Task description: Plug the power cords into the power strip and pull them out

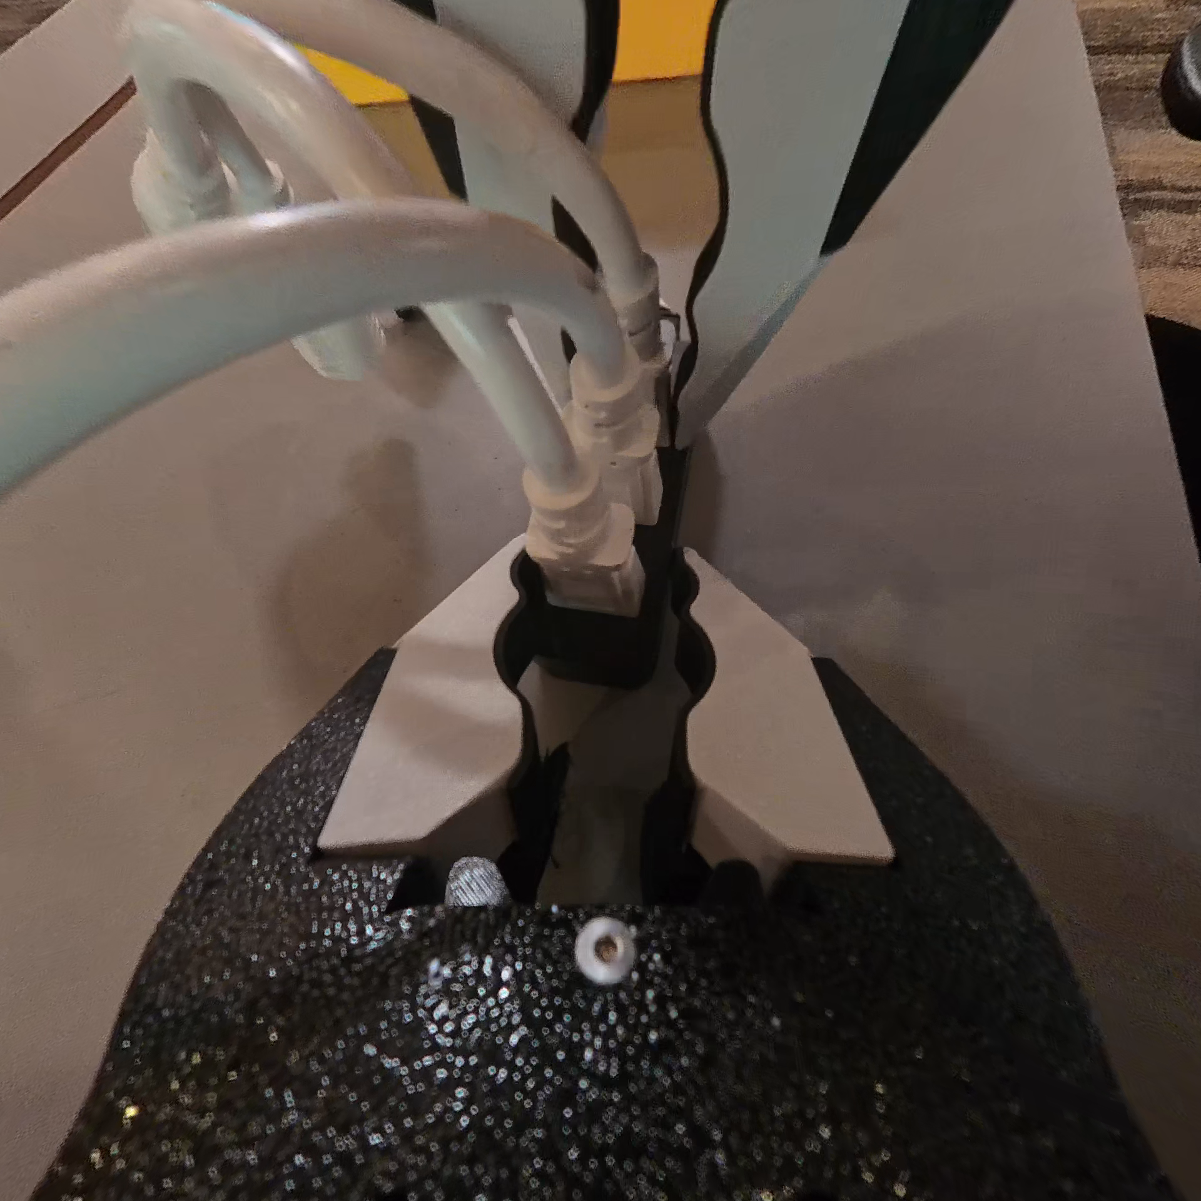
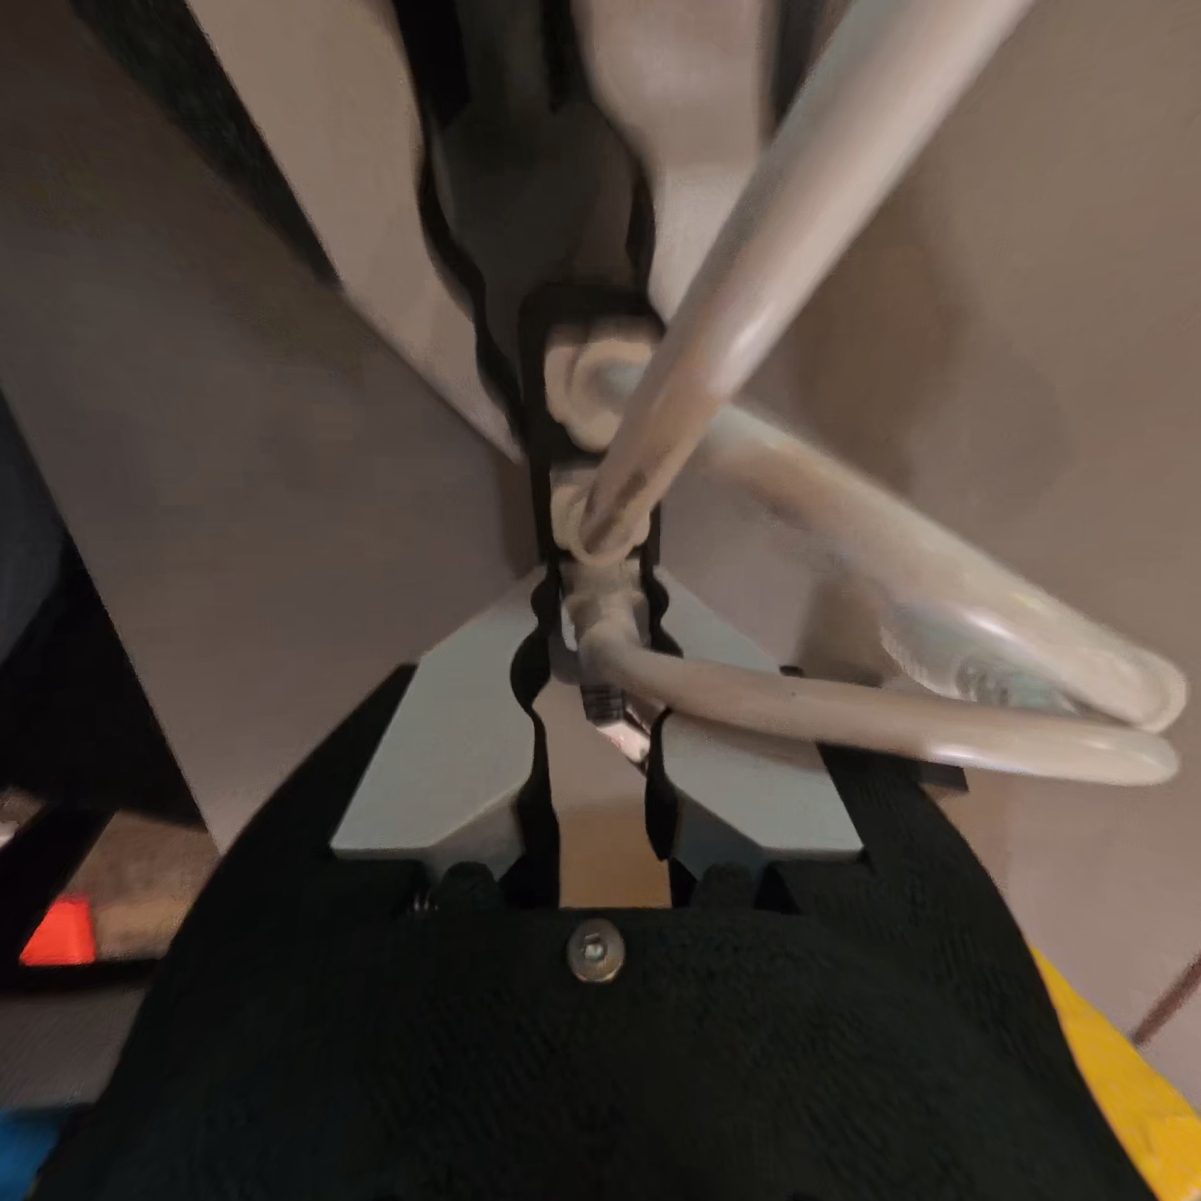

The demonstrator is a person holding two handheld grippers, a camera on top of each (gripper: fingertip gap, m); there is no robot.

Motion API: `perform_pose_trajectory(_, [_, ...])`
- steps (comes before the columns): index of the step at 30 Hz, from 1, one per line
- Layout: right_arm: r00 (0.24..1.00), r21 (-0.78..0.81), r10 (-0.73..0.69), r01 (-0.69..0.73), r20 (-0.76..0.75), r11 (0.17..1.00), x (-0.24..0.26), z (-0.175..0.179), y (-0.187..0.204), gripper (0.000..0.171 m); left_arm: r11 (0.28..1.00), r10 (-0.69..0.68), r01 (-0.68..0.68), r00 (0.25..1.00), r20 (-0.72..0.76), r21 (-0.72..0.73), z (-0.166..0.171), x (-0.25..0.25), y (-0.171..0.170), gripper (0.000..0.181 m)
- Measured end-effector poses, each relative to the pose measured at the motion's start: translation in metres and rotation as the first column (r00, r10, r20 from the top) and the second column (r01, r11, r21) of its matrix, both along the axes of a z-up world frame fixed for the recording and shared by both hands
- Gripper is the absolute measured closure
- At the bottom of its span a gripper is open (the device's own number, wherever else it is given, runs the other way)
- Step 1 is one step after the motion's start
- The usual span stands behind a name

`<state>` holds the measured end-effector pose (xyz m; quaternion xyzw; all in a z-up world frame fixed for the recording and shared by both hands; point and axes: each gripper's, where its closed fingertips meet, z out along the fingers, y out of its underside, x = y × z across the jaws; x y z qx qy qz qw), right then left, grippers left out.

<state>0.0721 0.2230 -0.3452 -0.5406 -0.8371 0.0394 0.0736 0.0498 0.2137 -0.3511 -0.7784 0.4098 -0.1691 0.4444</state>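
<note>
Down on the tan surface (image 1: 195, 650), the black power strip (image 1: 585, 656) sat clamped in the left claw (image 1: 601, 611), probably to brace it. Three white cords (image 1: 572, 520) were plugged in; the right claw (image 2: 601, 624) pinched the nearest plug (image 2: 601, 604), likely for pulling.

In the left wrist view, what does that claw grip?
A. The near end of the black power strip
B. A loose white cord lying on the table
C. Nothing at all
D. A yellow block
A: the left claw closes around the near end of the black power strip, right below the nearest white plug.
</note>
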Motion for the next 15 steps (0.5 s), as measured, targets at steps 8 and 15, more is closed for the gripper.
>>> perform_pose_trajectory(8, [0.808,-0.035,-0.209,0.228,-0.551,0.973,0.017,0.047,0.011,0.115,0.997,0.025,-0.018,0.996,0.089,-0.077,0.004,0.001,0.001,0.141])
perform_pose_trajectory(15, [0.44,0.085,-0.095,0.371,-0.893,0.925,0.051,0.06,0.027,0.116,0.986,0.065,-0.037,0.984,0.168,-0.166,0.006,-0.001,0.004,0.141])
